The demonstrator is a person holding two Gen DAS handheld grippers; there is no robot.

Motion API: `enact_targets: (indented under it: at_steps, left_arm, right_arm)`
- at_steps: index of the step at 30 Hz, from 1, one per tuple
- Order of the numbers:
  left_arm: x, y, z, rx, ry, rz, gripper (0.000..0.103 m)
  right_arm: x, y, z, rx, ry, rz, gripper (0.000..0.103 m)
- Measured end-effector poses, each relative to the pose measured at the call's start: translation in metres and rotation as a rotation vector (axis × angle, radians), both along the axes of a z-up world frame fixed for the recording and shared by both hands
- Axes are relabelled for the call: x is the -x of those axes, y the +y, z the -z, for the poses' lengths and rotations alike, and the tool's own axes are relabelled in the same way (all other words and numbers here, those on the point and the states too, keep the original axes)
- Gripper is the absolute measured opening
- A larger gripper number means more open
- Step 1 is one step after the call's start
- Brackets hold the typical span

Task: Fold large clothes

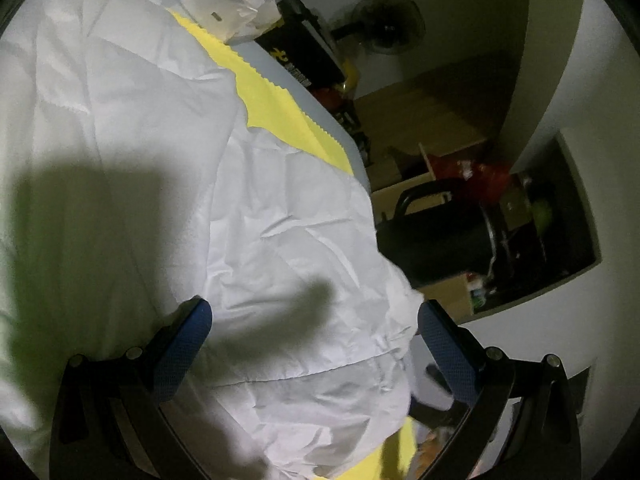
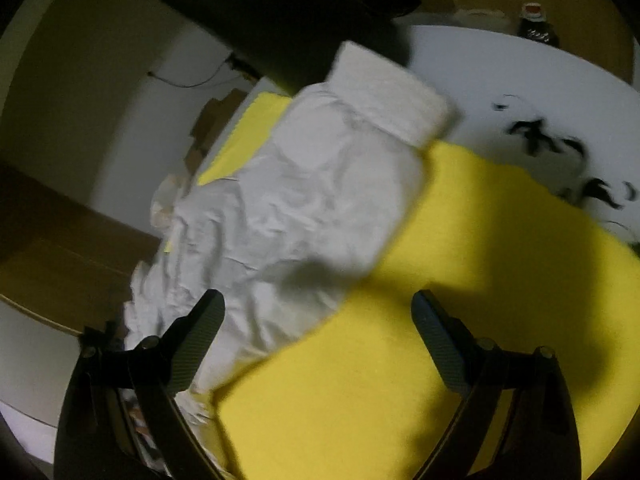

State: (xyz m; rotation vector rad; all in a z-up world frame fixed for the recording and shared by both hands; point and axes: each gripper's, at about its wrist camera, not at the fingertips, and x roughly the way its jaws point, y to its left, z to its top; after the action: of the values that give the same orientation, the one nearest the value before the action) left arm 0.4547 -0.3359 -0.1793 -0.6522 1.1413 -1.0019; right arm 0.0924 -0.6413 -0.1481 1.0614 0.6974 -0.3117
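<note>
- The white garment point(image 1: 168, 152) is seen crumpled across the yellow cloth point(image 1: 276, 100), which is spread on the worktop point(image 2: 500, 80).
- The left gripper point(image 1: 316, 328) is held over the garment's edge, jaws spread wide, with nothing pinched.
- The right gripper point(image 2: 318, 312) is held with jaws apart, empty, garment at 11 o'clock, bare cloth at 3.
- A clear plastic bag point(image 1: 236, 4) is spotted at 12 o'clock of the garment.
- A fan point(image 1: 384, 24) and a black bag point(image 1: 440, 236) are noted off the worktop's edge.
- A dark bottle point(image 2: 536, 24) is seen at 1 o'clock.
</note>
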Motion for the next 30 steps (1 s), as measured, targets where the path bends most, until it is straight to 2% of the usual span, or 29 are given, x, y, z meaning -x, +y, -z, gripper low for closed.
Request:
enact_targets:
  at_steps: [2,7,11,15,17,18,20,25,30]
  left_arm:
    - [0.002,-0.002,0.000,-0.011,-0.014,0.010,0.103]
    - [0.004,0.000,0.002,0.016,-0.023,0.017,0.103]
    - [0.007,0.002,0.002,0.015,-0.049,0.024,0.103]
    - [0.006,0.000,0.003,0.031,-0.049,0.024,0.103]
    - [0.005,0.001,0.004,0.044,-0.040,0.024,0.103]
    - [0.004,0.002,0.004,0.051,-0.036,0.023,0.103]
    - [0.003,0.004,0.005,0.065,-0.023,0.017,0.103]
    - [0.001,0.004,0.004,0.057,-0.015,0.012,0.103]
    - [-0.002,-0.009,0.001,-0.002,-0.041,0.033,0.103]
  right_arm:
    - [0.001,-0.011,0.002,-0.039,0.001,0.062,0.084]
    - [0.018,-0.063,0.007,-0.030,-0.004,0.256,0.078]
    - [0.010,-0.090,0.017,-0.041,0.025,0.240,0.071]
    - [0.000,-0.102,0.023,-0.027,0.010,0.233,0.064]
    - [-0.002,-0.106,0.028,-0.043,0.018,0.236,0.043]
    - [0.000,-0.108,0.030,-0.046,0.012,0.234,0.037]
    - [-0.006,-0.107,0.027,-0.036,-0.011,0.223,0.013]
    - [0.009,-0.103,0.013,-0.012,-0.117,0.241,0.006]
    - [0.034,-0.089,-0.041,0.059,-0.253,0.274,0.005]
